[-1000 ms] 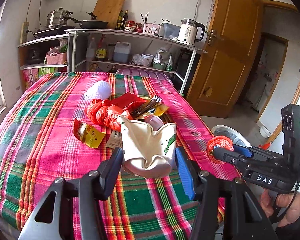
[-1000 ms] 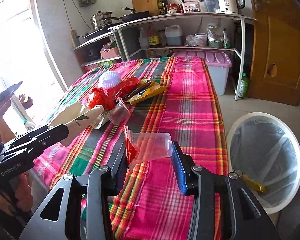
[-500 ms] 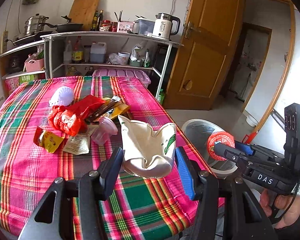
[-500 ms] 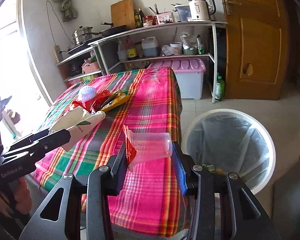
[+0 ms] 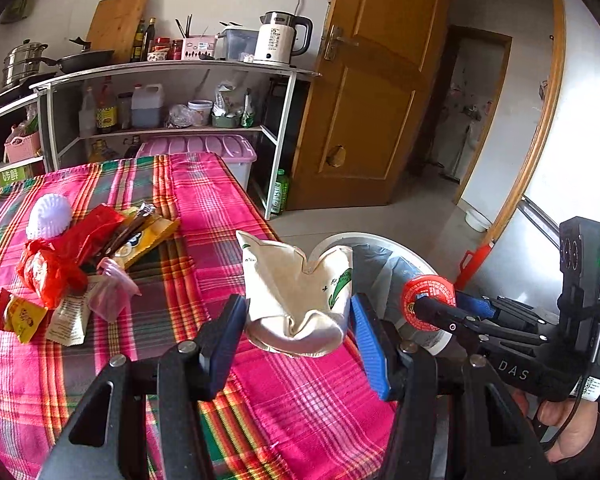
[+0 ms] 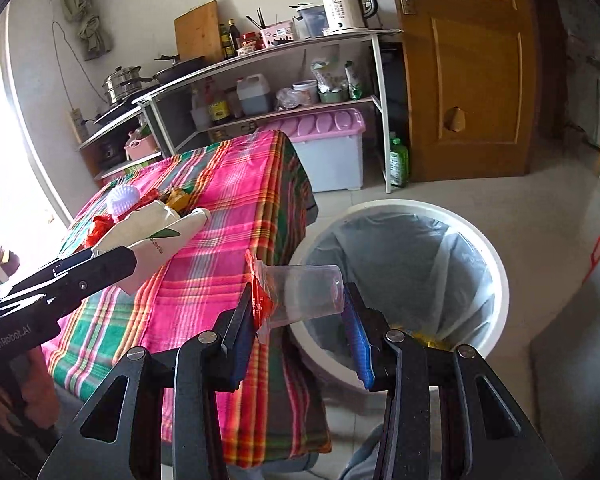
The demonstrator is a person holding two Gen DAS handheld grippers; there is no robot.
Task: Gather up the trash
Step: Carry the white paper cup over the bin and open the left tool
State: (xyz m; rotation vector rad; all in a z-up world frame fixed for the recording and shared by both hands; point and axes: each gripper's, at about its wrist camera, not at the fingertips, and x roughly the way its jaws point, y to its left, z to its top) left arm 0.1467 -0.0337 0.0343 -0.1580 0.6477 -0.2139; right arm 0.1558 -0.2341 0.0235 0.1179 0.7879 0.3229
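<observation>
While the left gripper (image 5: 298, 322) clamps a crushed white paper cup (image 5: 298, 300) between its fingers, holding it in the air above the near corner of the table (image 5: 300, 392), the right gripper (image 6: 300, 312) pinches a clear plastic cup (image 6: 304, 296) with a torn red foil lid (image 6: 257, 296), held sideways just at the rim of the trash bin (image 6: 496, 276). The paper cup bears a green leaf mark and is flattened and folded at its mouth. The bin is a round white pail lined with a grey bag, standing on the floor beside the table's right edge; a yellow wrapper (image 6: 428, 340) lies at its bottom. In the left wrist view the right gripper (image 5: 432, 308) appears at the right, over the bin, with the red lid facing the camera. The table is covered by a pink, green and orange plaid cloth. On its far left part lies a loose pile of trash: a red plastic bag (image 5: 60, 256), a yellow snack wrapper (image 5: 152, 236), a white ribbed ball (image 5: 49, 215), a small clear pink cup (image 5: 110, 290), a red-and-yellow sachet (image 5: 18, 314) and a paper packet (image 5: 70, 316). Behind the table stands a metal shelf (image 5: 172, 68) carrying a kettle (image 5: 280, 38), a cutting board, pots and bottles. A pink-lidded storage box (image 6: 328, 152) sits beneath it, and a wooden door (image 5: 376, 100) stands open to the right.
</observation>
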